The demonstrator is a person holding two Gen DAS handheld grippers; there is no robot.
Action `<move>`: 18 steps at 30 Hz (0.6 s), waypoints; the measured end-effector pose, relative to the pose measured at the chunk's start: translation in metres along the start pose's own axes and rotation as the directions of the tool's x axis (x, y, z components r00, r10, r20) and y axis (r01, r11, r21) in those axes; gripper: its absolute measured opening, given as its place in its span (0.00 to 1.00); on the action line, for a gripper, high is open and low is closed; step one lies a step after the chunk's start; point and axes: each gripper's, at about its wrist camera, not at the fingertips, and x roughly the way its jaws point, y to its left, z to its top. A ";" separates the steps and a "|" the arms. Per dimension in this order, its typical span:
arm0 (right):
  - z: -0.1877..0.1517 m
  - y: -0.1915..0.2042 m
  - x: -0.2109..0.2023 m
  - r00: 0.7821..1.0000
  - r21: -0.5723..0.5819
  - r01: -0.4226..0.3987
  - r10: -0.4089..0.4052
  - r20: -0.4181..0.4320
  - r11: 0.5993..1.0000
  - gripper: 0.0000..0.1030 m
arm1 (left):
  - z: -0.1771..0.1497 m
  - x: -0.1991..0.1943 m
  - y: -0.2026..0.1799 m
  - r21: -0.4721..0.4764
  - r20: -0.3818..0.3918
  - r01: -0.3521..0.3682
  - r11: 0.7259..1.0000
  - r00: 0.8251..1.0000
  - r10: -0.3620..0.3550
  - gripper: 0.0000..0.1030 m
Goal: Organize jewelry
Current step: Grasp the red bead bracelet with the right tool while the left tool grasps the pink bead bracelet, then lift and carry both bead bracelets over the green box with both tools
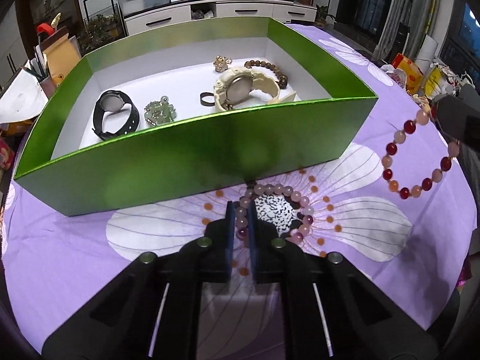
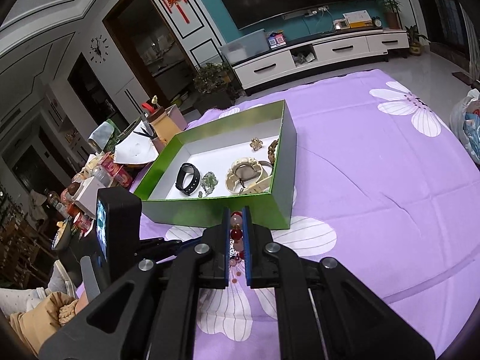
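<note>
A green box point(image 1: 192, 162) with a white floor holds a black watch point(image 1: 115, 114), a green jade piece point(image 1: 160, 112), a cream watch point(image 1: 243, 88), a brown bead bracelet point(image 1: 270, 67) and a gold brooch point(image 1: 222, 61). My left gripper point(image 1: 241, 213) is shut on a pale pink bead bracelet point(image 1: 282, 201) lying on the purple cloth just in front of the box. My right gripper point(image 2: 235, 219) is shut on a red and pink bead bracelet point(image 2: 236, 234), held above the cloth; the bracelet also hangs at the right in the left wrist view point(image 1: 417, 162). The box point(image 2: 210, 210) lies just beyond the right gripper.
The table has a purple cloth point(image 2: 375, 180) with white flower prints. Cluttered boxes and bottles point(image 2: 90, 180) stand off the table's left side. A plastic bag point(image 2: 468, 126) sits at the far right edge. The left gripper's body point(image 2: 117, 228) shows at left in the right wrist view.
</note>
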 end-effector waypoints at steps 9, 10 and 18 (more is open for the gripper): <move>0.000 0.002 -0.006 1.000 -0.003 0.002 -0.002 0.013 1.000 0.07 | -0.001 -0.028 0.012 -0.037 0.048 0.023 0.999 0.999 -0.021 0.07; 0.001 0.003 -0.007 1.000 -0.004 0.001 -0.001 0.015 1.000 0.07 | 0.000 -0.034 0.014 -0.041 0.059 0.023 0.999 0.998 -0.021 0.07; 0.003 0.011 -0.012 1.000 -0.021 -0.008 0.009 0.026 1.000 0.07 | 0.007 -0.071 0.026 -0.066 0.131 0.025 0.997 0.991 -0.016 0.07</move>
